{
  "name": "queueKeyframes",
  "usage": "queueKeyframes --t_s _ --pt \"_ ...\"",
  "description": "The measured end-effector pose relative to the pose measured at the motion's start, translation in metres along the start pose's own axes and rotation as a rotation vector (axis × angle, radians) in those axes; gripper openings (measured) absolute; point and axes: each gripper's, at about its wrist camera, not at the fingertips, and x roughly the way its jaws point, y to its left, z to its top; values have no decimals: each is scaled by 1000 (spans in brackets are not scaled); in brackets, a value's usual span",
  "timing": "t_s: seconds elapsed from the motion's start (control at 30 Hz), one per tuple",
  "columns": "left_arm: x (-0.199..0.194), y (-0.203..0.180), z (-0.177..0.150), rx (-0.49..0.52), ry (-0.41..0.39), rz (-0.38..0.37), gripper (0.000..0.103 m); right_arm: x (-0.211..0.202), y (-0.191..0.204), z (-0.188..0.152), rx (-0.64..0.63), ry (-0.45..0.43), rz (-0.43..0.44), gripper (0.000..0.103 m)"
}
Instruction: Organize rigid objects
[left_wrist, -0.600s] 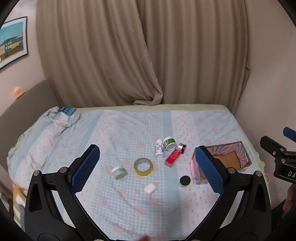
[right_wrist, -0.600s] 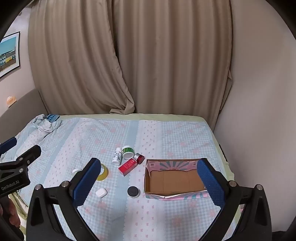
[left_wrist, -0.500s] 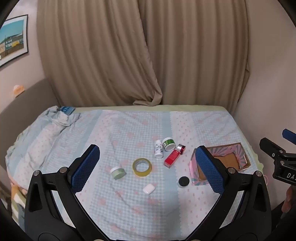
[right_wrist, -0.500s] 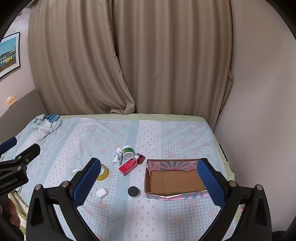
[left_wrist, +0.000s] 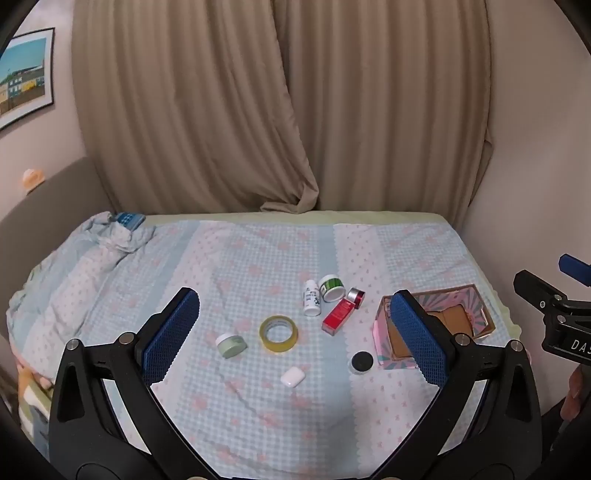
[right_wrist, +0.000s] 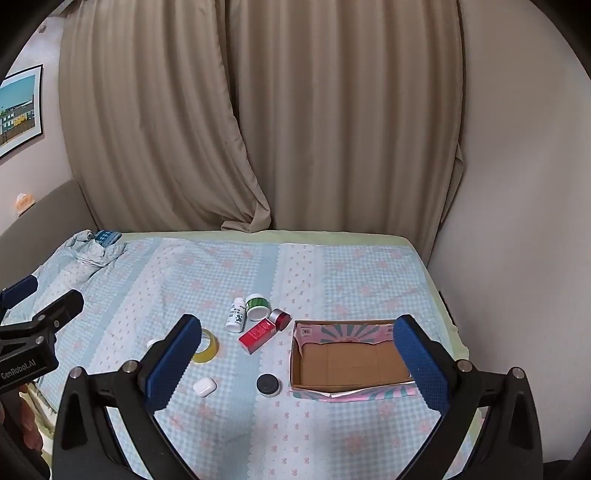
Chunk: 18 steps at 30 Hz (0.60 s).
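**Both tools held wide above bed; items not yet boxed**

The left tool (left_wrist: 295, 334) hangs above the near part of the bed (left_wrist: 229, 266), its blue-padded jaws spread wide with nothing between them. The right tool (right_wrist: 295, 356) stands likewise, jaws fully apart and gripping nothing, over the near right of the bed.

On the blue-and-pink checked bedspread lie the loose items. A yellow roll of tape (left_wrist: 278, 333) sits near centre, with a small pale green jar (left_wrist: 231, 345) just to its left. Nearer, a white earbud case (left_wrist: 292, 377) lies alone. A round black-lidded tin (left_wrist: 362, 362) rests just beside the near left corner of the open cardboard box with pink patterned sides (right_wrist: 351, 363). Farther off, a white plastic bottle (left_wrist: 312, 297) lies touching a green-and-white jar (left_wrist: 332, 287). A red rectangular box (left_wrist: 338, 316) lies to their right, with a small red-and-silver jar (left_wrist: 356, 296) at its far end.

The cardboard box sits at the right side, its brown floor bare. Beige curtains (right_wrist: 258, 110) hang behind the bed.
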Motion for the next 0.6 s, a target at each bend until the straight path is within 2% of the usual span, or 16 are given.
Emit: queueKeyframes --t_s 0.6 --pt "-7 7 -3 -13 2 -17 102 -1 0 1 5 -11 5 103"
